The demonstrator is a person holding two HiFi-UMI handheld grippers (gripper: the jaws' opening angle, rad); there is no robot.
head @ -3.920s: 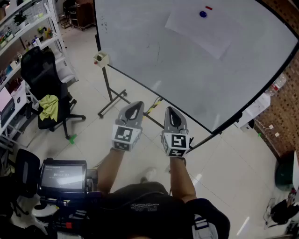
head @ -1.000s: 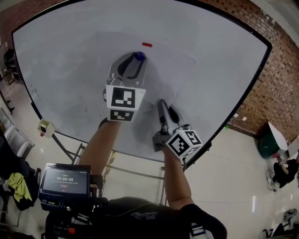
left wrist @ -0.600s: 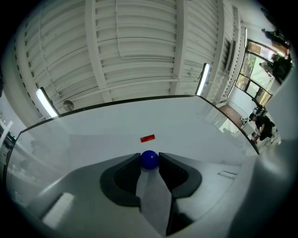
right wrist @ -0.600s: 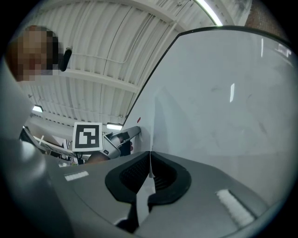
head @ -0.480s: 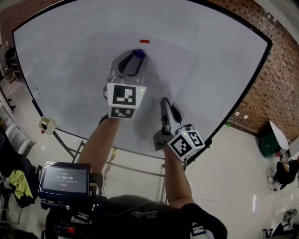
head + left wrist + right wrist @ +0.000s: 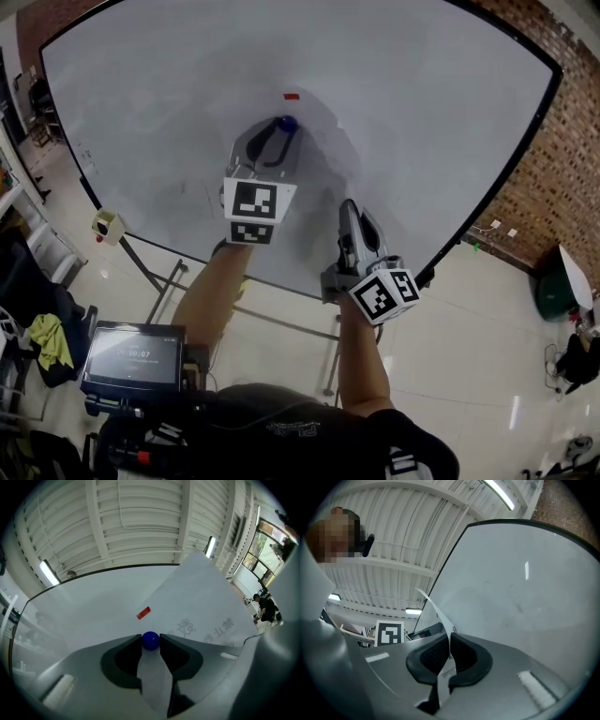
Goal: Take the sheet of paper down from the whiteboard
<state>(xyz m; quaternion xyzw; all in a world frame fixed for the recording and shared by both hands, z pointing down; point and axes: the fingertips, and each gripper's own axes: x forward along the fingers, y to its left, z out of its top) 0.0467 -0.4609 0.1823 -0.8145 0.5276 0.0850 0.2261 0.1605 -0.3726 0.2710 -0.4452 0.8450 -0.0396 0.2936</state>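
Whiteboard [image 6: 141, 94] bears paper sheet [image 6: 201, 597], blue magnet [image 6: 150, 640], red strip [image 6: 143, 613].

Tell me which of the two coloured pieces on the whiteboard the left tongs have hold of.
The round blue magnet: the left tongs pinch it from both sides. The flat red strip lies apart just beyond it, untouched.

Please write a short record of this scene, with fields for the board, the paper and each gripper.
board: whiteboard, small red strip on it
paper: sheet of paper against the whiteboard, blue magnet on it
left gripper: closed on the blue magnet
right gripper: closed on the sheet's edge
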